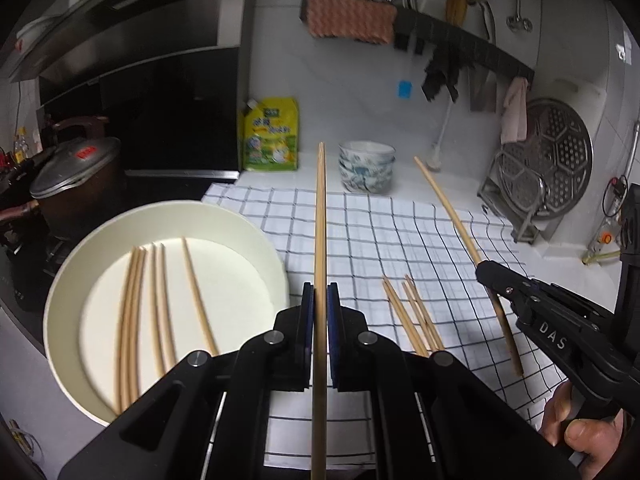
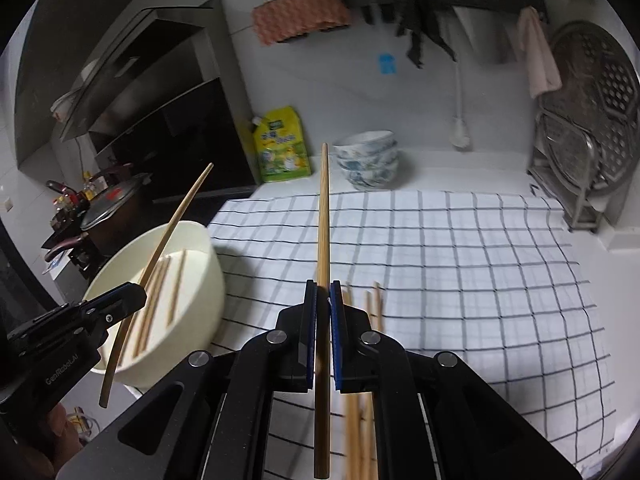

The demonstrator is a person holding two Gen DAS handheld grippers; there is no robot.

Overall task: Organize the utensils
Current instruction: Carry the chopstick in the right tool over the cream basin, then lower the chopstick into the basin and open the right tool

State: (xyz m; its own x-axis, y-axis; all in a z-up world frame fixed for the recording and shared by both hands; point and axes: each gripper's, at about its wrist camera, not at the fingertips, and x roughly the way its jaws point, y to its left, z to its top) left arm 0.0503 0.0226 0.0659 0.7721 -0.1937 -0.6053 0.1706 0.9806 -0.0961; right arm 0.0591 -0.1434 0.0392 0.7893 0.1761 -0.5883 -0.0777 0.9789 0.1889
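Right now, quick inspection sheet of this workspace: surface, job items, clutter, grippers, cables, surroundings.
Surface: checked cloth spread over a white counter.
Job's things: cream bowl holding several chopsticks; loose chopsticks lying on the cloth.
Clutter: stacked patterned bowls, yellow pouch.
Grippers: left hand-held gripper shut on one chopstick; right hand-held gripper shut on another chopstick.
Cables: nothing seen.
Surroundings: lidded pot on the stove, steamer rack, hanging sponge.
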